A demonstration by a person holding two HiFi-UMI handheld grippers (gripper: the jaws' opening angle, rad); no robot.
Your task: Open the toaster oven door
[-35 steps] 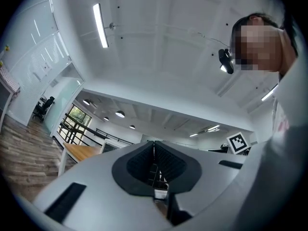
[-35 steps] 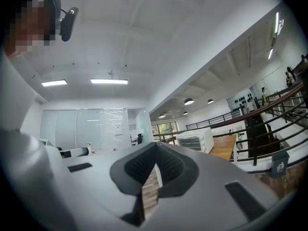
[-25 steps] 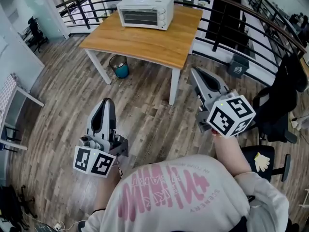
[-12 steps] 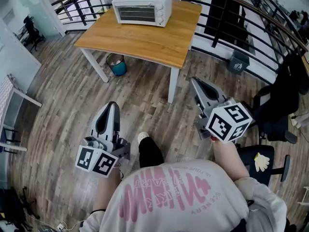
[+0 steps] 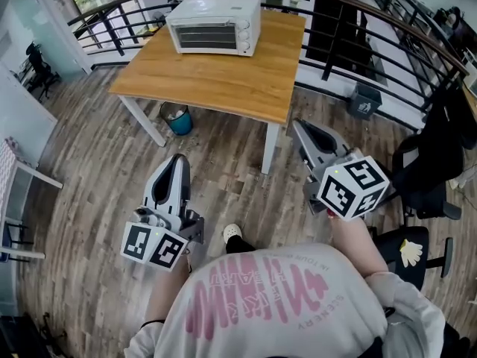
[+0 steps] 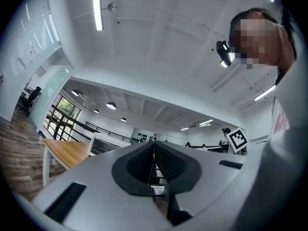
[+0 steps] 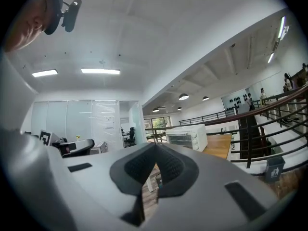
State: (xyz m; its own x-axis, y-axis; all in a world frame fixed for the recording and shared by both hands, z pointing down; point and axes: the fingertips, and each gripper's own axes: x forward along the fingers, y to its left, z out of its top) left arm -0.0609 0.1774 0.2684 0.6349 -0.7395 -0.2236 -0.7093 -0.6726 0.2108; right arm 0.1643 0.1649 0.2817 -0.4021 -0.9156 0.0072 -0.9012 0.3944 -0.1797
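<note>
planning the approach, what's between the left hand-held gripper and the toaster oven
Head view: floor, a bin, then bare tabletop before the toaster oven.

We stand on an open-plan office mezzanine: railing (image 7: 249, 143), glass partitions (image 7: 77, 124), swivel chairs (image 5: 436, 170) and strip lights (image 7: 100, 71) surround us.

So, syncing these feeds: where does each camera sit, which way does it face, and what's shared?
Head view: on the person's head, facing steeply down at table and toaster oven; shows left gripper, right gripper, forearms, shirt.
Left gripper view: on that gripper, along its shut jaws, tilted ceilingward; sleeve at right.
Right gripper view: on that gripper, along its shut jaws toward the toaster oven; head at top left.
Shared: all show the toaster oven.
</note>
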